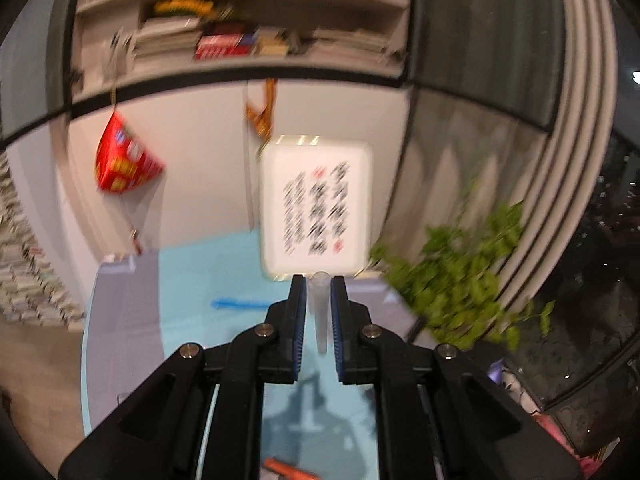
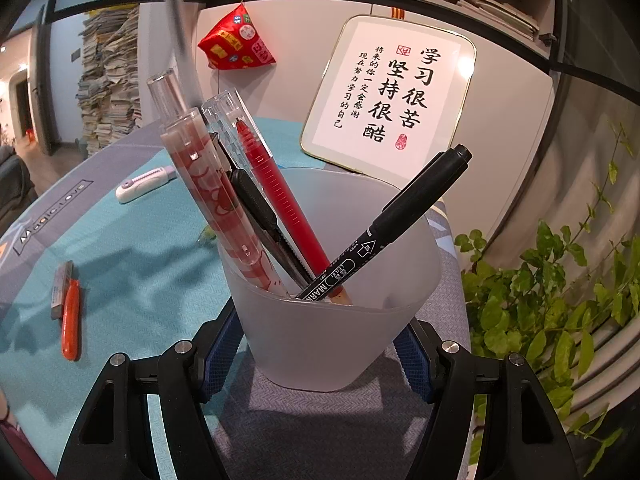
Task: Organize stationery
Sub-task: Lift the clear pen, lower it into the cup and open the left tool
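Frosted cup (image 2: 340, 320), clamped steady by the right gripper (image 2: 320, 354) at the counter's right, awaits the clear pen (image 1: 319, 312) pinched in the raised left gripper (image 1: 319, 308): lower it tip-first between the standing pens.

pens (image 2: 256, 200) crowd cup (image 2: 340, 336) left, right half open, plant (image 2: 560, 300) flanks right

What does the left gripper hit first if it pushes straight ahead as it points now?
Probably the white framed calligraphy sign, dead ahead past the clear pen clamped in the left gripper. Only bare teal mat shows before it; blur leaves depth unclear.
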`<state>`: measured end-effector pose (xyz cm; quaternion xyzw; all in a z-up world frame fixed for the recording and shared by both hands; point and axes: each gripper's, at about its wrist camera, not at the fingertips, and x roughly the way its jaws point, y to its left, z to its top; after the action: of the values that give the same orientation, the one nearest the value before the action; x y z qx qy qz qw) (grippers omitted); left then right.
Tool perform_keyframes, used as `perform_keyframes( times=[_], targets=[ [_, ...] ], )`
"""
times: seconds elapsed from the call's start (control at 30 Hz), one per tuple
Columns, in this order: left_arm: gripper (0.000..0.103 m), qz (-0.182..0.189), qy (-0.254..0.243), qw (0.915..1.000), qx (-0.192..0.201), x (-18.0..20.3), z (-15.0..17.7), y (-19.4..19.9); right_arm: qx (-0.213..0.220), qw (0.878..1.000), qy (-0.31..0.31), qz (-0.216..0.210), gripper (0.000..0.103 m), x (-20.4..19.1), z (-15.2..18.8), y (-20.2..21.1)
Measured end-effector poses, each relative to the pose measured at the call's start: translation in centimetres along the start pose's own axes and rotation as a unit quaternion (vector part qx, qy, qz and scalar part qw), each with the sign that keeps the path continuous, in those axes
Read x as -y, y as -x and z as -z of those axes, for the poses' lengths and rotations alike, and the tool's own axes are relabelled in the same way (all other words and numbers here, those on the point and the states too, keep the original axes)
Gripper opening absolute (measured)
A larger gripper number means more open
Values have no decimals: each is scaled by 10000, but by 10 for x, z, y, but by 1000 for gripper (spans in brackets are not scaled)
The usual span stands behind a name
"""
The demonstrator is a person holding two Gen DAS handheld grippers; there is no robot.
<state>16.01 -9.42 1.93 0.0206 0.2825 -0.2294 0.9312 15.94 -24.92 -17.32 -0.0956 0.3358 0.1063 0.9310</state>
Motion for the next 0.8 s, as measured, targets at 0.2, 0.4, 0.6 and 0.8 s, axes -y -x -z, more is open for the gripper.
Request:
perform_keyframes(
  times=[0.2,0.4,0.6,0.8],
  targets=[
    [10,388,-333,9979,400,40,-25,23,-1,10000,0,2,71,0,0,0],
    [10,609,-611,9962,141,72,-20,0,-1,10000,3,4,71,0,0,0],
    [10,580,-585,9947,-615,75,4,-50,-2,10000,2,3,71,0,0,0],
    [10,603,-492,9910,-1086,72,21,-76,-2,10000,2,3,71,0,0,0]
  ],
)
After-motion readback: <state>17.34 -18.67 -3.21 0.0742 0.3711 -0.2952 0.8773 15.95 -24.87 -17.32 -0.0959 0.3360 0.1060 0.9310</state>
